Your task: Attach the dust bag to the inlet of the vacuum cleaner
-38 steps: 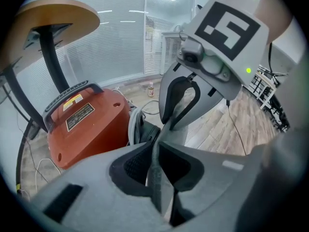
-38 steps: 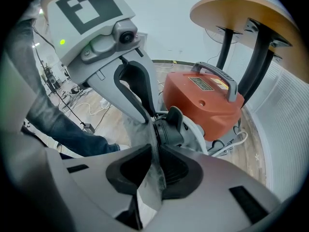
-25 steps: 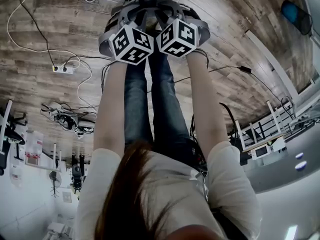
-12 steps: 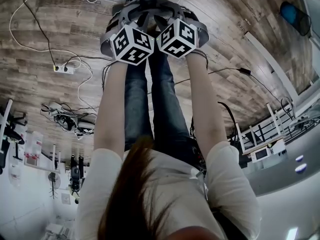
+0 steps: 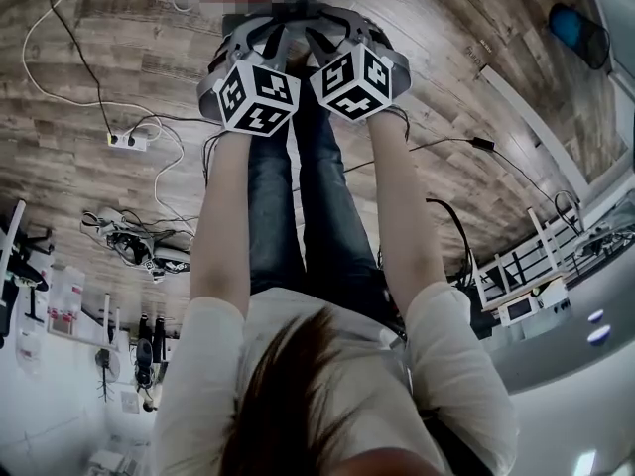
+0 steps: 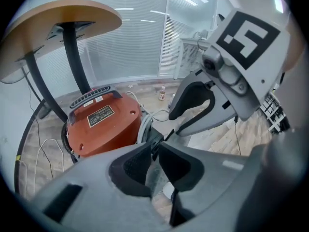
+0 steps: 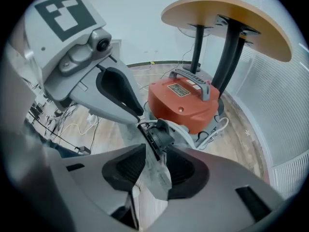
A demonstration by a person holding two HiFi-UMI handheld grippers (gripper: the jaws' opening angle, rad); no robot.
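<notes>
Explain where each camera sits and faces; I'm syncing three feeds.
Head view: on the head, facing down; hair, arms, legs, left gripper, right gripper show.
Left gripper view: on left gripper, along jaws closing on the dust bag.
Right gripper view: on right gripper, along jaws closing on the same bag.
Shared: both gripper views see the vacuum cleaner.

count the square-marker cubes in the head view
2: the left cube and the right cube, side by side at the ends of the person's forearms. None seems hidden.

The label [image 6: 100, 115] on the red vacuum cleaner [image 6: 108, 137] is too small to read.
</notes>
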